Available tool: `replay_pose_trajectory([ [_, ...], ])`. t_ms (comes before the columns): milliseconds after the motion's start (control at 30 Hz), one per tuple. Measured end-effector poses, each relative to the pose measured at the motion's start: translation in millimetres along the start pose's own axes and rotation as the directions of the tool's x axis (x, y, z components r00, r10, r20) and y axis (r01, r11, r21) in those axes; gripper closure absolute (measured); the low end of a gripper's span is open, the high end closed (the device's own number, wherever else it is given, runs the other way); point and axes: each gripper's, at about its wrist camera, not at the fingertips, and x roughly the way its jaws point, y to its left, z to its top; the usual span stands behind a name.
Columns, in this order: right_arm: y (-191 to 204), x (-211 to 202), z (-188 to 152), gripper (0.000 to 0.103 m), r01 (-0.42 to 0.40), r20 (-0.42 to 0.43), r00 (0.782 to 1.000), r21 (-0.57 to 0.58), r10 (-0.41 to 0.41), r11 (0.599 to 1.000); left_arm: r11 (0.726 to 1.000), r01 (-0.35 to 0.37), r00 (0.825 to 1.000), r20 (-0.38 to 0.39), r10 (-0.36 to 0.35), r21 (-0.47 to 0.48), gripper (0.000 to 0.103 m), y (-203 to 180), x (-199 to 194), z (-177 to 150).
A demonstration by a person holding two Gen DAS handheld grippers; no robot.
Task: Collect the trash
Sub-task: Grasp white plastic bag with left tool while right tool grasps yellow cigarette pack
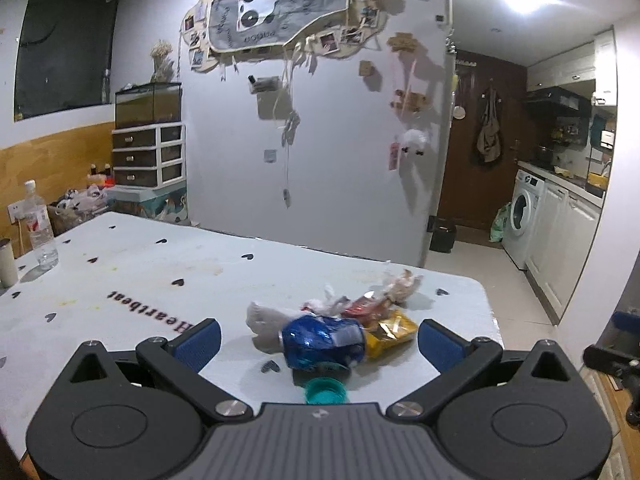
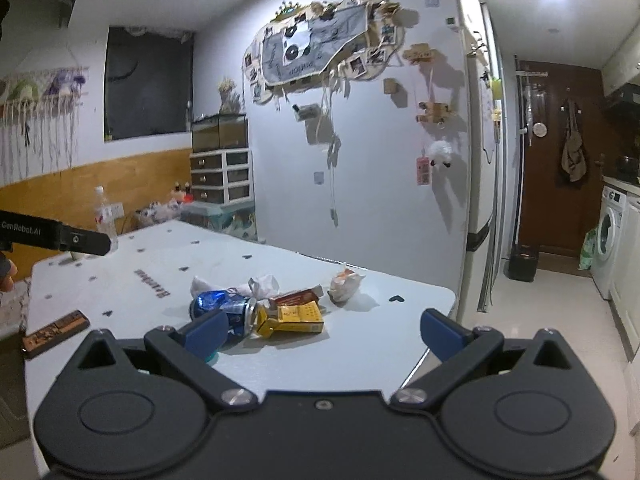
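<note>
A crushed blue can (image 1: 323,343) lies on its side on the table (image 1: 132,264), long axis running 9 to 3 o'clock, dented and shiny, touching a yellow carton (image 1: 390,332). Left gripper (image 1: 318,340) and right gripper (image 2: 324,330) both hang spread, empty.

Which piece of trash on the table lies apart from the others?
The crumpled white wrapper nearest the table's far edge; the can, boxes and tissue touch one another.
</note>
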Motion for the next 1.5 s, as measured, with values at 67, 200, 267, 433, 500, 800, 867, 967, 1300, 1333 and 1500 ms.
replay_pose_trajectory([
  [67, -2, 14, 5, 0.0, -0.005, -0.015, 1.0, 0.002, 0.005, 1.0, 1.0, 0.013, 1.0, -0.02, -0.013, -0.013, 0.0, 12, 22, 3],
  [200, -9, 44, 14, 0.0, -0.042, -0.029, 0.999, 0.026, 0.042, 0.999, 0.996, 0.053, 0.998, -0.037, -0.056, -0.07, 0.0, 33, 66, 9],
  [267, -12, 60, 17, 0.0, -0.062, -0.032, 0.997, 0.039, 0.063, 0.997, 0.993, 0.069, 0.996, -0.042, -0.073, -0.1, 0.001, 42, 87, 10],
  [433, -16, 99, 20, 0.0, -0.105, -0.049, 0.993, 0.065, 0.108, 0.992, 0.979, 0.075, 0.993, -0.077, -0.091, -0.189, 0.004, 63, 144, 3],
  [500, -15, 111, 19, 0.0, -0.117, -0.058, 0.991, 0.06, 0.12, 0.991, 0.966, 0.077, 0.989, -0.104, -0.105, -0.247, 0.005, 76, 168, -2],
  [800, -17, 147, 5, 0.0, -0.148, -0.067, 0.985, 0.124, 0.158, 0.981, 0.84, 0.133, 0.977, -0.075, -0.202, -0.526, 0.006, 113, 231, -38],
  [867, -19, 153, 4, 0.0, -0.156, -0.072, 0.983, 0.138, 0.167, 0.978, 0.835, 0.139, 0.977, -0.065, -0.204, -0.533, 0.008, 114, 238, -41],
  [967, -17, 165, 3, 0.0, -0.15, -0.09, 0.983, 0.123, 0.162, 0.981, 0.83, 0.148, 0.977, -0.048, -0.206, -0.537, 0.012, 114, 247, -47],
  [1300, 2, 240, 0, 0.0, -0.148, -0.233, 0.958, 0.106, 0.17, 0.983, 0.85, 0.209, 0.972, 0.004, -0.236, -0.483, 0.03, 114, 272, -59],
  [1333, 5, 246, -1, 0.0, -0.141, -0.243, 0.956, 0.104, 0.163, 0.985, 0.859, 0.21, 0.971, 0.0, -0.238, -0.466, 0.03, 113, 274, -58],
  [1500, 11, 280, -12, 0.0, -0.104, -0.315, 0.941, 0.084, 0.126, 0.991, 0.86, 0.232, 0.964, -0.008, -0.264, -0.455, 0.036, 113, 280, -56],
])
